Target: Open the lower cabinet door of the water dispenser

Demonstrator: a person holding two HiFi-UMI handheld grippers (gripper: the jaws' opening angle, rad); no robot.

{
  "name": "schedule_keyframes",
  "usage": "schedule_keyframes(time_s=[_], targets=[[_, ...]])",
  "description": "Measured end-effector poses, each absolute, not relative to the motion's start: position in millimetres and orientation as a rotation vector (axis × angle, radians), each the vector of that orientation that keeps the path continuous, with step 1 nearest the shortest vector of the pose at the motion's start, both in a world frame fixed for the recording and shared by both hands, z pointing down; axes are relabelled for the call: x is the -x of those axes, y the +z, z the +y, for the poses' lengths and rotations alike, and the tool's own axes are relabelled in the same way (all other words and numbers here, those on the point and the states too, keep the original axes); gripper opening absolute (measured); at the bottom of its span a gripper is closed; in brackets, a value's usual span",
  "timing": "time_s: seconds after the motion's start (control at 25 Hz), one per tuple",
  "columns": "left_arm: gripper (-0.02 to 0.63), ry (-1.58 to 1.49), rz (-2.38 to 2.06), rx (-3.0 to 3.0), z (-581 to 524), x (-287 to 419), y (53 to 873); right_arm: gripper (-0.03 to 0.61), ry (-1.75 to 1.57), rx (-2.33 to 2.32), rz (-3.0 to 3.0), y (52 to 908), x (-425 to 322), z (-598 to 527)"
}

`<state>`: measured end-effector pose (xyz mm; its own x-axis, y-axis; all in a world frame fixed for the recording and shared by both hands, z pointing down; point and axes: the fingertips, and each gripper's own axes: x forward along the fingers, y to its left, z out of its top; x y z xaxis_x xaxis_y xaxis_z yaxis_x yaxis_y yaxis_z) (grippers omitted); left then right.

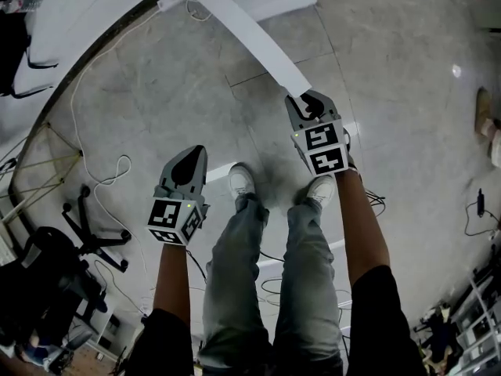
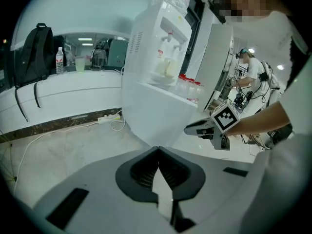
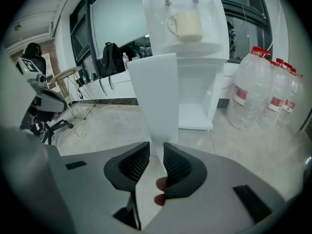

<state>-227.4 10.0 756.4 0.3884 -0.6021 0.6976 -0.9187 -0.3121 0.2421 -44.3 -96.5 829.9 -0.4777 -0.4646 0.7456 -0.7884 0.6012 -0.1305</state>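
Observation:
The white water dispenser point(image 3: 195, 57) stands ahead with its lower compartment point(image 3: 197, 101) exposed. Its lower cabinet door point(image 3: 155, 96) is swung out toward me, seen edge-on. In the head view the door point(image 1: 250, 37) runs as a long white panel down to my right gripper point(image 1: 307, 99). The right gripper point(image 3: 156, 152) is shut on the door's free edge, which sits between the two ribbed pads. My left gripper point(image 1: 190, 157) hangs over the floor left of my feet, shut with nothing in it; its tips point(image 2: 158, 152) meet. From the left gripper view the dispenser point(image 2: 156, 67) shows side-on.
Several large water bottles point(image 3: 253, 91) stand right of the dispenser. A cream cup point(image 3: 187, 26) sits under the taps. A power strip with cable point(image 2: 108, 117) lies by the curved white counter point(image 2: 58, 89). A black chair point(image 1: 55, 265) is at the left. Other people work behind.

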Motion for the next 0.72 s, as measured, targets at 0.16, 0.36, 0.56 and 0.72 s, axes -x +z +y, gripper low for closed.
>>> schedule_keyframes(time_s=[0.16, 0.36, 0.56, 0.72], targets=[[0.012, 0.665, -1.282, -1.99, 35, 240, 758, 0.098, 0.622, -0.959, -2.139, 830, 61, -82], [0.012, 0.645, -1.28, -1.947, 55, 256, 757, 0.083, 0.623, -0.902, -2.132, 831, 88, -66], [0.012, 0.636, -1.276, -1.927, 64, 270, 752, 0.08, 0.647, -0.84, -2.142, 831, 119, -50], [0.012, 0.619, -1.269, -1.909, 66, 281, 749, 0.072, 0.69, -0.798, -2.167, 830, 150, -37]])
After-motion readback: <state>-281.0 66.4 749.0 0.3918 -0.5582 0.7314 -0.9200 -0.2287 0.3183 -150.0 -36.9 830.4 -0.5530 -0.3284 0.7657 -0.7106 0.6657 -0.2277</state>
